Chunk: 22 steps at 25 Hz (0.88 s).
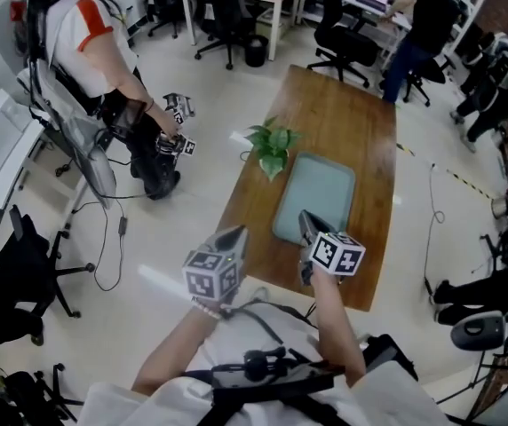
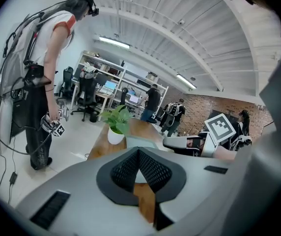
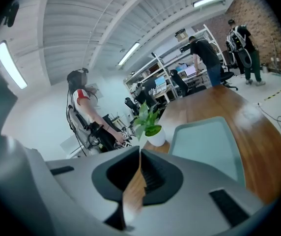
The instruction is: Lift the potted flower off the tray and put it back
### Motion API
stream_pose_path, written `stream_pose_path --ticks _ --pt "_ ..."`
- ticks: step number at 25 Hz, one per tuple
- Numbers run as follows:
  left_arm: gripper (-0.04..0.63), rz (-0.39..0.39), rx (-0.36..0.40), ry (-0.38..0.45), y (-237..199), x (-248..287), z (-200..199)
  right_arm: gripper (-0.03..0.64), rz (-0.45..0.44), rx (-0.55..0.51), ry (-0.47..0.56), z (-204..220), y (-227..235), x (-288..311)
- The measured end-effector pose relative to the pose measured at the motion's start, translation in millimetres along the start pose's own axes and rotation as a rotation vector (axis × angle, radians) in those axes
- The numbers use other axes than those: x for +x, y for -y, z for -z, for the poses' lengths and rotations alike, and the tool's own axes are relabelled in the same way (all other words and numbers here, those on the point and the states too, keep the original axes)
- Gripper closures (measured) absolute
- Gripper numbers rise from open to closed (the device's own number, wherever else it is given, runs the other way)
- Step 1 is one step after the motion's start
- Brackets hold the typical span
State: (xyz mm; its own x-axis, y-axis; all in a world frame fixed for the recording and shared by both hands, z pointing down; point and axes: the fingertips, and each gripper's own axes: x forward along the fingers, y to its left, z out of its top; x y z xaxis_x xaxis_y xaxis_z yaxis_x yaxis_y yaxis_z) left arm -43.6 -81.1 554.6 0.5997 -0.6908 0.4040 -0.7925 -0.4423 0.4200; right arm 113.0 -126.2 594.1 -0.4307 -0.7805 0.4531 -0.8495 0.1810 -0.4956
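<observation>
The floor (image 1: 192, 87) lies open on the left of the tray, broken only by a loose cable (image 1: 116, 238) and a standing person (image 1: 85, 51) who is well apart from the tray and carries marker cubes low at the hip. The wooden surface (image 1: 361, 122) runs long and narrow, with a wide bare stretch beyond the tray and a slimmer strip along the tray's right side. The tray (image 1: 321, 193) itself is pale green with rounded corners and holds nothing. Its near edge sits close to the surface's near edge. The potted flower (image 1: 272, 149) stands upright on the wood, off the tray, just beside its far left corner and close to the surface's left edge. The right hand-held gripper (image 1: 306, 217) hangs over the tray's near edge, clenched, tips together on nothing. The left hand-held gripper (image 1: 234, 235) hovers left of the tray, out past the surface's left edge and above the floor, also clenched and empty. From the head view, leaves cover the white pot, the right hand-held gripper hides part of the tray's near rim, and the surface's near right corner is cut off behind the wearer's arm. Whether the right hand-held gripper touches the tray cannot be told.
</observation>
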Motion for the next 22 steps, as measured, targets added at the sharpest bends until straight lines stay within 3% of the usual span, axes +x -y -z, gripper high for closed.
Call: stream_pose_path --ticks 9,12,18,22 --pt "0.6 -0.002 0.025 -0.011 -3.2 27.8 -10.1 0.532 0.031 0.011 -0.037 -42.5 39.2 68.1" --pt "0.6 -0.011 0.047 -0.022 -8.5 34.0 -17.2 0.46 0.032 0.039 -0.049 -61.2 50.7 95.2" --pt "0.6 -0.035 0.102 -0.018 -17.1 49.3 -42.9 0.456 0.032 0.103 -0.081 -79.0 78.2 150.3" --pt "0.6 -0.057 0.093 -0.002 -21.3 57.5 -54.5 0.456 0.022 0.154 -0.101 -85.4 92.4 181.9"
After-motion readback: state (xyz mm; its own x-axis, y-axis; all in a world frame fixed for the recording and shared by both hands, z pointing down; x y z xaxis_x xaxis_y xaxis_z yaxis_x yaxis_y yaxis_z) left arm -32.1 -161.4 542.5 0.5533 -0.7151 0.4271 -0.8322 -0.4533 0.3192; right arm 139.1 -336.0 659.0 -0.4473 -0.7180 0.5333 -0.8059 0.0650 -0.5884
